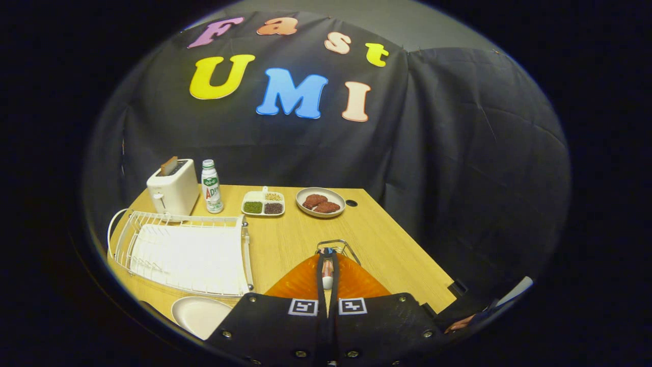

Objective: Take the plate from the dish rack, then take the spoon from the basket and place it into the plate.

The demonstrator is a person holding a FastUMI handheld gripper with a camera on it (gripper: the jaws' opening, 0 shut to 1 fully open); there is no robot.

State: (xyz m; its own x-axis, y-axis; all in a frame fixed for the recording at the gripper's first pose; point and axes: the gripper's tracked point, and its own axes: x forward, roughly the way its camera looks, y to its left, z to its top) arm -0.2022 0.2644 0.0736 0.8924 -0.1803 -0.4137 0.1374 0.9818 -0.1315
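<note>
2 fingers of hand-held gripper (pixel 327 278) clamping spoon (pixel 327 275) over orange basket (pixel 300 283), plate (pixel 196 313) beside.

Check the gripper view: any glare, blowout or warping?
Gripper view: the dish rack is blown out white, its wires barely legible; fisheye bends the table edges; tongs shut on the spoon above the orange basket, sharp; plate evenly lit.

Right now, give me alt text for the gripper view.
The gripper is shut on the spoon above the orange basket. The plate lies on the table beside the empty dish rack.
</note>
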